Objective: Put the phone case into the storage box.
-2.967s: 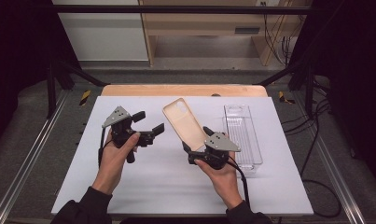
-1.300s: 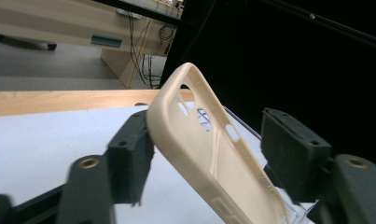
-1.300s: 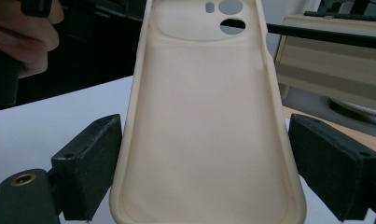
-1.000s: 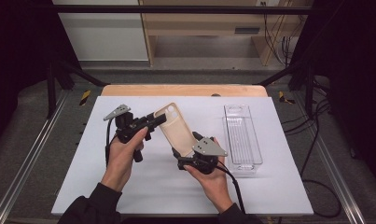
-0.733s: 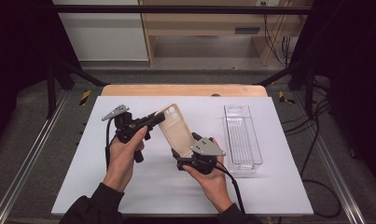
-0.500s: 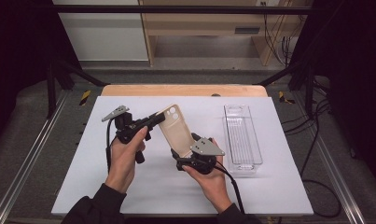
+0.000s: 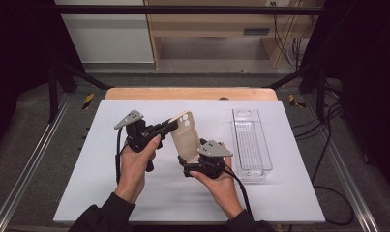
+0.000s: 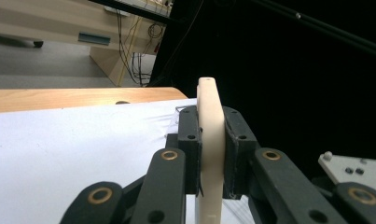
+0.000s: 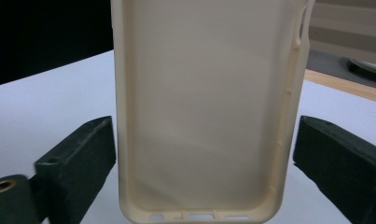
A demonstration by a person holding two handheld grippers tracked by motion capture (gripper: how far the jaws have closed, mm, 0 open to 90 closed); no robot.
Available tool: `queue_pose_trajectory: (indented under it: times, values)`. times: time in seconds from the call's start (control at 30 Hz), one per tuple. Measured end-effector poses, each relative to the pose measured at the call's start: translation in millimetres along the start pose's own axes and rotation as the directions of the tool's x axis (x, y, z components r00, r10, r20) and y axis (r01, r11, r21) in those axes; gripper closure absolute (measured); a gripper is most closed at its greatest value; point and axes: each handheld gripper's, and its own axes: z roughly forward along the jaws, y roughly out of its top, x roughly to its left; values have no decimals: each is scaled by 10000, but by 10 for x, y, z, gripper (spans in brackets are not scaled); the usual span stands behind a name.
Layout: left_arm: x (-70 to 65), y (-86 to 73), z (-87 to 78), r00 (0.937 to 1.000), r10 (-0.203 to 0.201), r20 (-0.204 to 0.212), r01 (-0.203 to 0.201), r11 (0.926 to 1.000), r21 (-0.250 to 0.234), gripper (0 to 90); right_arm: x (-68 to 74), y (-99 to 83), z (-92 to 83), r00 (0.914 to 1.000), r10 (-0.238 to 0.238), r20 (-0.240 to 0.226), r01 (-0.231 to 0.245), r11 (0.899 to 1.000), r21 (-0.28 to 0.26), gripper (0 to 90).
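A cream phone case (image 7: 185,135) stands tilted above the white table, its open inner side (image 9: 204,116) facing the right gripper view. My left gripper (image 7: 173,124) comes in from the left and is shut on the case's upper edge (image 8: 210,93); both pads (image 8: 190,140) press on its thin wall. My right gripper (image 7: 187,162) sits low at the case's bottom end. Its jaws have just been opening, and the case stands between them with both pads (image 9: 83,154) just off its sides.
A clear plastic tray (image 7: 250,142) lies lengthwise at the right of the white sheet (image 7: 86,159). A wooden strip (image 7: 190,93) runs along the far edge. Dark frame rails and cables border both sides.
Since the earliest frame my left gripper has come across to the case's top and closed on it, while the right hand and case shifted left and nearer. Hardly anything moves in the last second.
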Motion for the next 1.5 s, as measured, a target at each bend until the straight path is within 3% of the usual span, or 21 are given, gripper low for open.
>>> queue_pose_trajectory:
  times: [0.33, 0.97, 1.5]
  values:
    - [-107, -43, 40, 9970, 761, -159, -759, 9970, 119, 792, -77, 228, -90, 9996, -134, -252, 128, 9997, -221, 42]
    - [-171, -101, 86, 9957, 917, -114, -914, 9955, 253, 792, -138, 486, -55, 9983, -105, -566, 113, 9999, 127, 39]
    - [-207, -128, 107, 9955, 952, -27, -950, 9950, 314, 792, -150, 536, 11, 9996, 199, -211, -193, 9994, 276, 48]
